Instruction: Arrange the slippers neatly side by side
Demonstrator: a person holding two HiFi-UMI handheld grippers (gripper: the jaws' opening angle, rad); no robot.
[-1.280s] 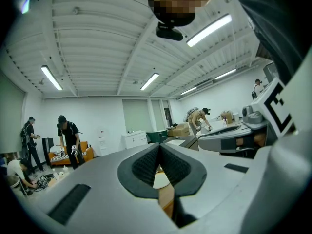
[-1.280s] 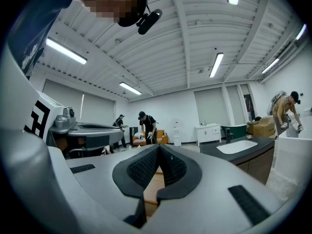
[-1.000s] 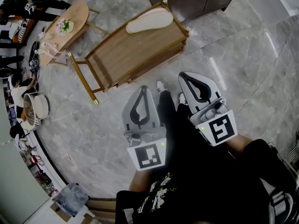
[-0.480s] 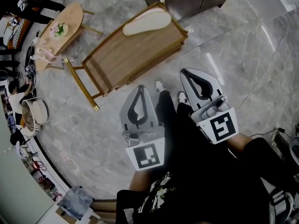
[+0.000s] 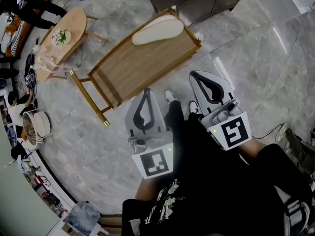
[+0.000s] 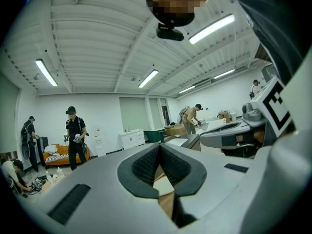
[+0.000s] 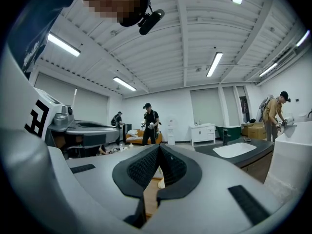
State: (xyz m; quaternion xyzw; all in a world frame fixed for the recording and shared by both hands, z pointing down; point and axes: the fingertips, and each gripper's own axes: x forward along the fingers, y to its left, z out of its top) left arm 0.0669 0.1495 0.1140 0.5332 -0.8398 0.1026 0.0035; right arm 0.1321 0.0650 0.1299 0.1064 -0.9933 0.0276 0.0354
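left gripper [image 5: 147, 92] + right gripper [image 5: 197, 79]: pale grey shells, black ribbed pads, black-white marker cube [image 5: 157, 163] on each. black clothes, white print on shirt [image 5: 165, 200], white-toed shoes [image 5: 169, 94].

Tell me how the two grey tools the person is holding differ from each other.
In the head view the left gripper has its tip lined up with the near edge of the wooden rack, while the right gripper points over bare stone floor beside it. The black-and-white pattern on the left gripper's marker cube differs from the right gripper's. Both are grey, with jaws shut and nothing between them.
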